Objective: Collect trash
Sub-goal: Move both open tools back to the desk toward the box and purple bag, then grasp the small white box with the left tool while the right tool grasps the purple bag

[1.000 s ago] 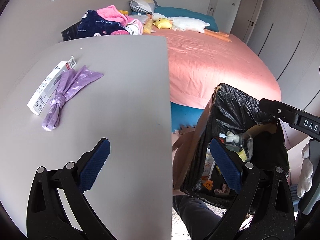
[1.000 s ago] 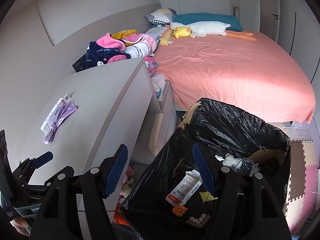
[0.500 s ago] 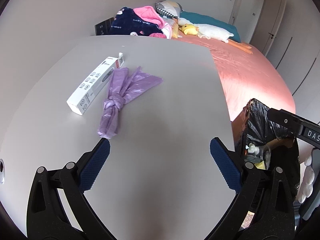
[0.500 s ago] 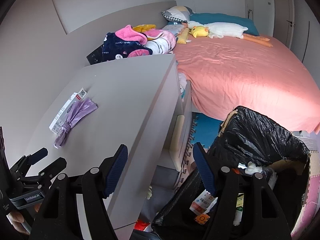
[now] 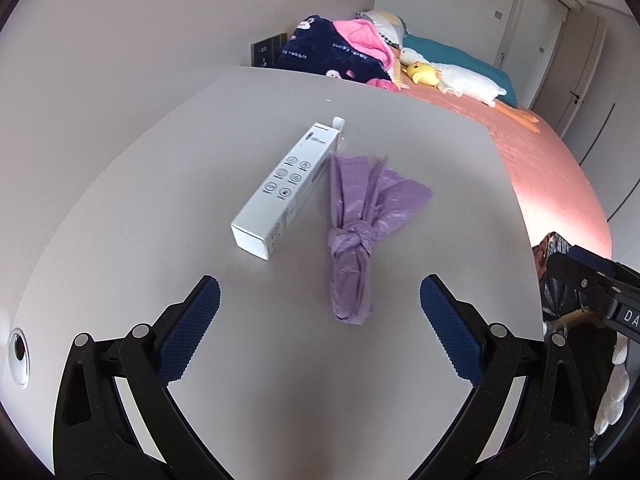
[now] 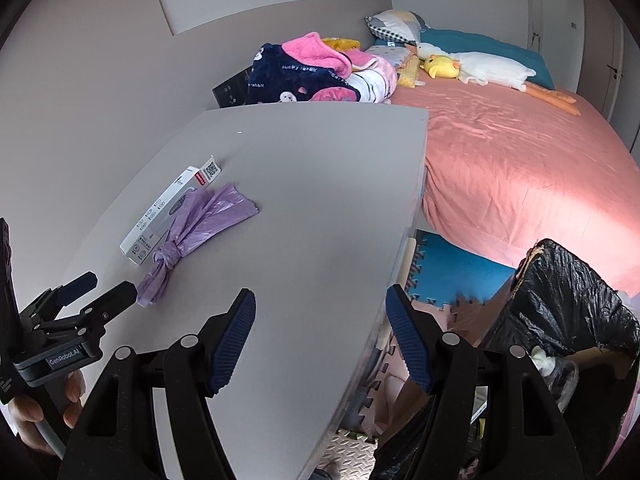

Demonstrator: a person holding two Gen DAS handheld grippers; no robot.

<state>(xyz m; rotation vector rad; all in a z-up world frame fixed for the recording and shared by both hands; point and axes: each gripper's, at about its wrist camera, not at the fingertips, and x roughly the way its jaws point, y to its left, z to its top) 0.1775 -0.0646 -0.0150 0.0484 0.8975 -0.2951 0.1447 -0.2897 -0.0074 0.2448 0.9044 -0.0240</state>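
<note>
Right, your left gripper (image 5: pixel 319 305) hung over the desk (image 5: pixel 420 392) with jaws spread wide and nothing between them, the knotted purple bag (image 5: pixel 356 236) lying just ahead of its tips. Beside the bag, touching it, lay the white box (image 5: pixel 288 190). Your right gripper (image 6: pixel 320 336) also stood open and empty at the desk's edge, the black-lined bin (image 6: pixel 568 300) off to its right.

Left gripper (image 5: pixel 320 300) fingers spread, empty; right gripper (image 6: pixel 320 316) likewise
</note>
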